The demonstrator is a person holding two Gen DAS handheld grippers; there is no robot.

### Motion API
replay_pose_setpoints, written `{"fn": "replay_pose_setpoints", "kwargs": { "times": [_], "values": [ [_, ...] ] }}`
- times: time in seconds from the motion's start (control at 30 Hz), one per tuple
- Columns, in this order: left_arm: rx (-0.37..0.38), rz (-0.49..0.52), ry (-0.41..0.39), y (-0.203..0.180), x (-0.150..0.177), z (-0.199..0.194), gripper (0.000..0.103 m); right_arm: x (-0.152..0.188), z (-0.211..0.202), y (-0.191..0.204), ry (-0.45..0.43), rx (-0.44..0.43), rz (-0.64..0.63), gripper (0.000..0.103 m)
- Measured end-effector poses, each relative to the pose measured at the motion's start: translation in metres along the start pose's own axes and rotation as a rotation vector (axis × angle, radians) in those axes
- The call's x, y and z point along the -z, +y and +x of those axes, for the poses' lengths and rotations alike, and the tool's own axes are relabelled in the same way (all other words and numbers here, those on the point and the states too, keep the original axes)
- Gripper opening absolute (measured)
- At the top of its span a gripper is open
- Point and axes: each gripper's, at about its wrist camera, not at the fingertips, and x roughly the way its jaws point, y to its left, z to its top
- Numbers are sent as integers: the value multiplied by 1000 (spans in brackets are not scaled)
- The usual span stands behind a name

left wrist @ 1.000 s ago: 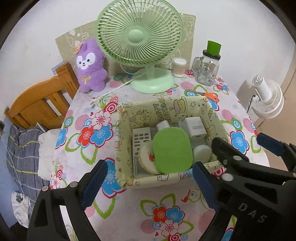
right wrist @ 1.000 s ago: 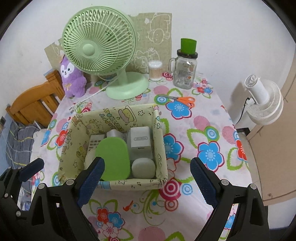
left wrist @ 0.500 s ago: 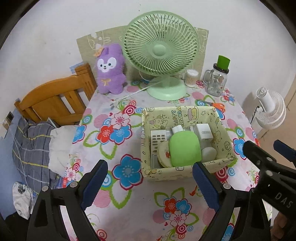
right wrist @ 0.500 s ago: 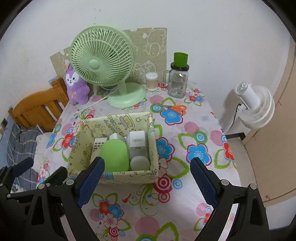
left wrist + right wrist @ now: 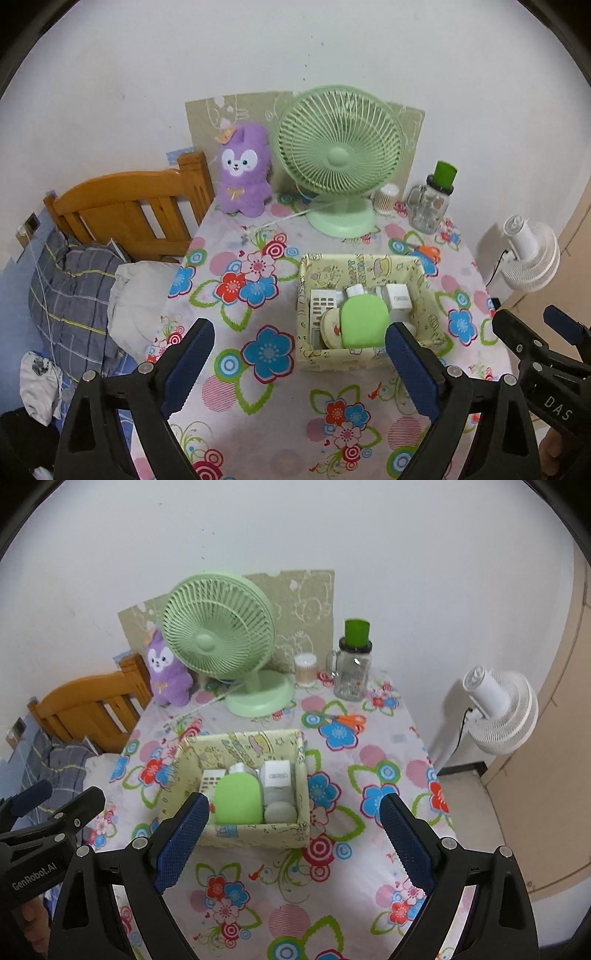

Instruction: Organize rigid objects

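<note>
A yellow patterned storage box stands on the flowered tablecloth. Inside it lie a green oval case, a white remote, a white square adapter, a round grey-white item and a round tin. My left gripper is open and empty, held above the near side of the table, left of the box. My right gripper is open and empty, above the box's near edge.
A green desk fan, a purple plush, a cotton swab jar, a glass jar with green lid and orange scissors stand at the back. A wooden chair is left, a white fan right.
Both grippers have pulled back and risen away from the box, so the table looks smaller and farther. Both stay open and empty.
</note>
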Motion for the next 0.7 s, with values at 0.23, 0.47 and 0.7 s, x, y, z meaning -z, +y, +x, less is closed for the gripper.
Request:
{"fn": "replay_pose_setpoints", "kwargs": {
  "times": [0.23,0.47,0.7],
  "values": [
    [-6,2,-38,2,-3,-27,99,-5,-27,-5,-4,5,0,95],
    [-8,17,-57,-1,-3,-45,103,-3,-58,-11,-32,55,16,95],
    [19,43,-91,-9,0,-65,103,-4,-83,-16,-79,72,22,95]
  ]
}}
